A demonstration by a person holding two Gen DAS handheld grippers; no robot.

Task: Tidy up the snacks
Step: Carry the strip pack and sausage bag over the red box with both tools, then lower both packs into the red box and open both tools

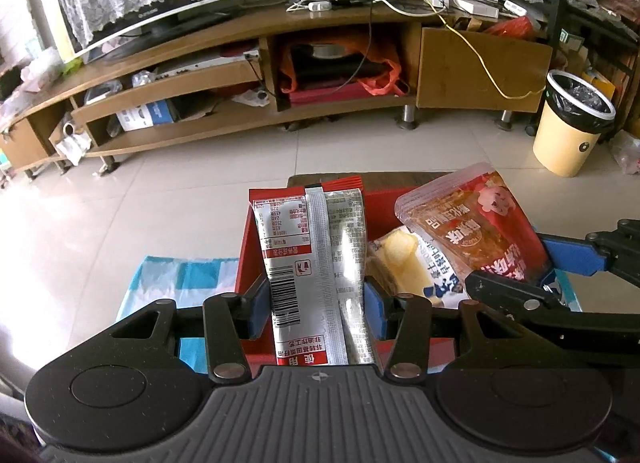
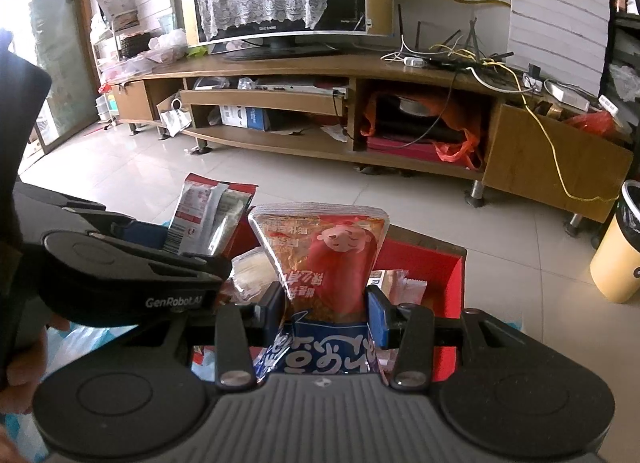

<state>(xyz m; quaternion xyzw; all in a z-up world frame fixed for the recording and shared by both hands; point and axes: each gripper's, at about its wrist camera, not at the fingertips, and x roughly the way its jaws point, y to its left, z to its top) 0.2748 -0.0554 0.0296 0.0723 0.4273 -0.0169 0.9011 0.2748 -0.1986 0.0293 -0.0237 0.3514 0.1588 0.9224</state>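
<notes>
My left gripper (image 1: 316,303) is shut on a silver and red snack packet (image 1: 316,255), held upright over the left side of a red box (image 1: 250,259). My right gripper (image 2: 326,313) is shut on a red snack bag with a cartoon face (image 2: 326,259), held over the same red box (image 2: 432,263). That red bag (image 1: 476,223) and the right gripper (image 1: 560,267) show at the right of the left wrist view. The left gripper (image 2: 160,239) and its packet (image 2: 204,215) show at the left of the right wrist view. A yellow snack pack (image 1: 404,263) lies in the box.
The box sits on a blue and white checked cloth (image 1: 180,275). Other small wrapped snacks (image 2: 400,287) lie in the box. A long wooden TV stand (image 1: 280,75) runs across the back. A yellow bin (image 1: 568,127) stands on the tiled floor at right.
</notes>
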